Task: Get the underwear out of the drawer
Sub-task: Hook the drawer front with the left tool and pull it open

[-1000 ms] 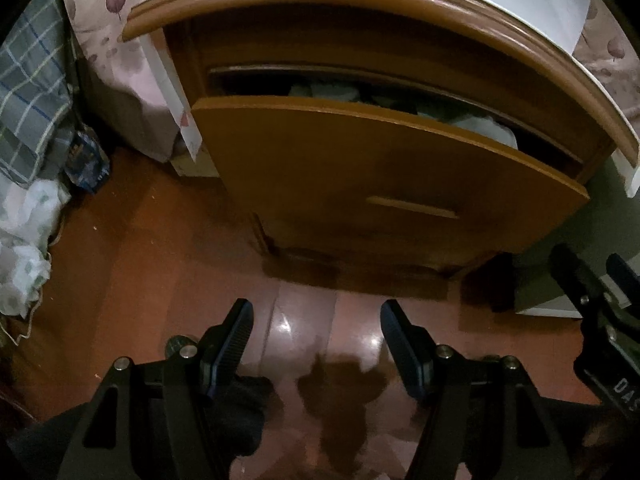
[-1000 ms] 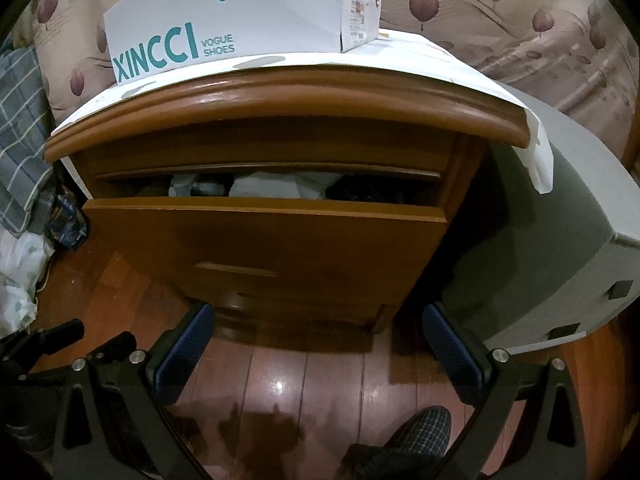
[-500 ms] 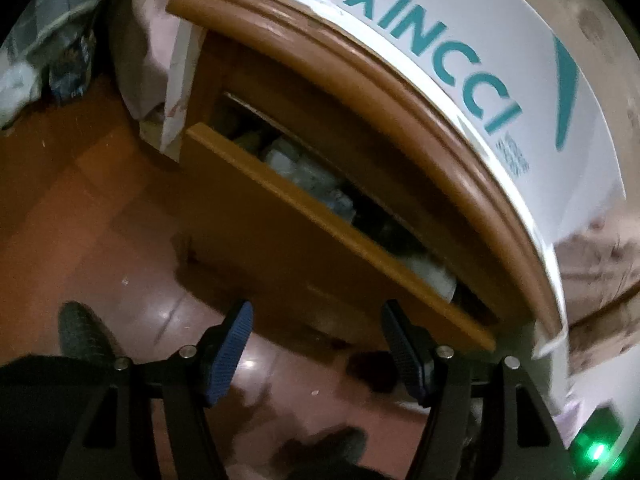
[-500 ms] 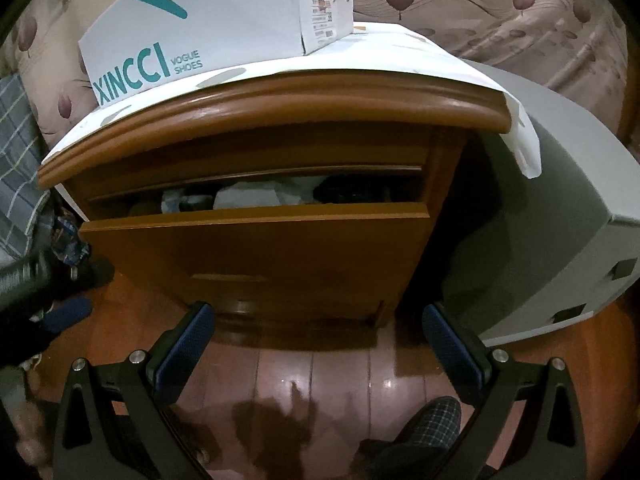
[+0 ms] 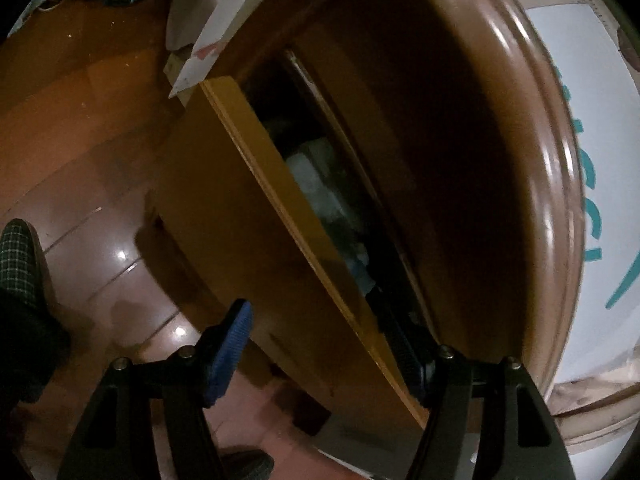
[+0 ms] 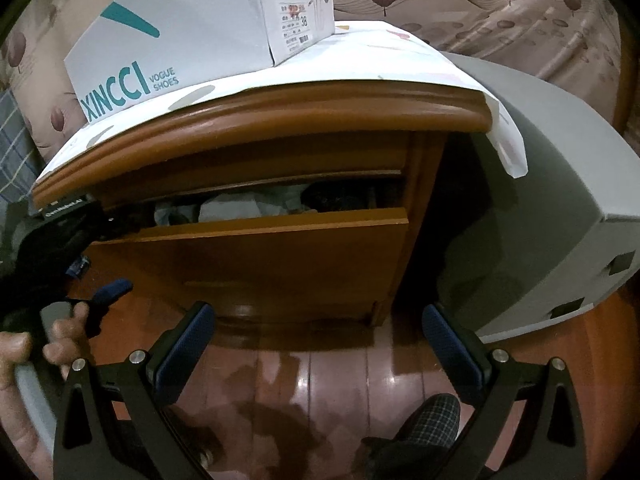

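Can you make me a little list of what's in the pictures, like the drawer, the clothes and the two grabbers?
drawer: drawer pulled partly open
clothes: pale and dark clothes bunched inside
on top: white shoe box on the nightstand
left gripper: left gripper open, straddling the drawer's front edge, one finger in the gap
right gripper: right gripper open, empty, above the floor

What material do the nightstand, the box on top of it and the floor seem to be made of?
Nightstand: apparently wood or wood veneer, brown with a glossy varnish; its rounded top edge shines.
Box: likely cardboard, matte white with teal print and folded edges.
Floor: looks like lacquered reddish wood planks; seams and light reflections show. It could be laminate.
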{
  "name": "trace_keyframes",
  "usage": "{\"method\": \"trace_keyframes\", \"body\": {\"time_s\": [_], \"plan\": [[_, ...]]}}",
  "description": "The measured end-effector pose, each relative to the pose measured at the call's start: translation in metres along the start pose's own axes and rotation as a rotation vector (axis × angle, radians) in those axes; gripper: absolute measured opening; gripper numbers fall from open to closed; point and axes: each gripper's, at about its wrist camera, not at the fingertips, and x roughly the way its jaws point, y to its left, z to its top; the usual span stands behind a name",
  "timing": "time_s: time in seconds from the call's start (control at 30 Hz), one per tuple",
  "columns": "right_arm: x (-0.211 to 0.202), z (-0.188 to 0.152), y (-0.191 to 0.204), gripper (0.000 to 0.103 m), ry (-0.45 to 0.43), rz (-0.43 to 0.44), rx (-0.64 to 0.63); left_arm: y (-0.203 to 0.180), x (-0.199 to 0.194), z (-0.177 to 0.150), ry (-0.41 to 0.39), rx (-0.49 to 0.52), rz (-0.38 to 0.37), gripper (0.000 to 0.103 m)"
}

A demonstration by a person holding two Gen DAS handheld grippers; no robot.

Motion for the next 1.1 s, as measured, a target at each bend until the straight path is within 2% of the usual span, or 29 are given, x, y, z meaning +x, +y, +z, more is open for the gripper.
{"method": "trace_keyframes", "body": {"time_s": [0.13,0.27,0.43,0.57,0.8,0.87,1.0,1.1], "plan": [[-0.002,0.002,-0.001,0.103,-0.006,0.014,0.007,0.006,0.011,0.003,0.005,-0.039,-0.011,0.071],[-0.005,0.003,-0.001,0.103,-0.009,0.022,0.008,0.011,0.023,0.006,0.007,-0.089,-0.001,0.079],[-0.006,0.004,0.001,0.103,-0.016,0.017,0.002,0.012,0.032,0.015,0.015,-0.123,0.009,0.083],[-0.007,0.005,0.001,0.103,-0.019,0.016,0.004,0.019,0.043,0.015,0.036,-0.149,0.02,0.092],[-0.009,0.007,0.003,0.103,-0.029,0.008,0.001,0.026,0.048,0.0,0.056,-0.112,0.037,0.093],[-0.01,0.008,0.003,0.103,-0.033,-0.004,-0.005,0.027,0.044,-0.002,0.073,-0.11,0.04,0.094],[-0.011,0.011,0.001,0.103,-0.036,0.0,0.012,0.028,0.028,-0.013,0.064,-0.014,0.099,0.094],[-0.013,0.012,0.0,0.103,-0.042,-0.007,0.014,0.031,0.016,-0.02,0.094,-0.007,0.108,0.094]]}}
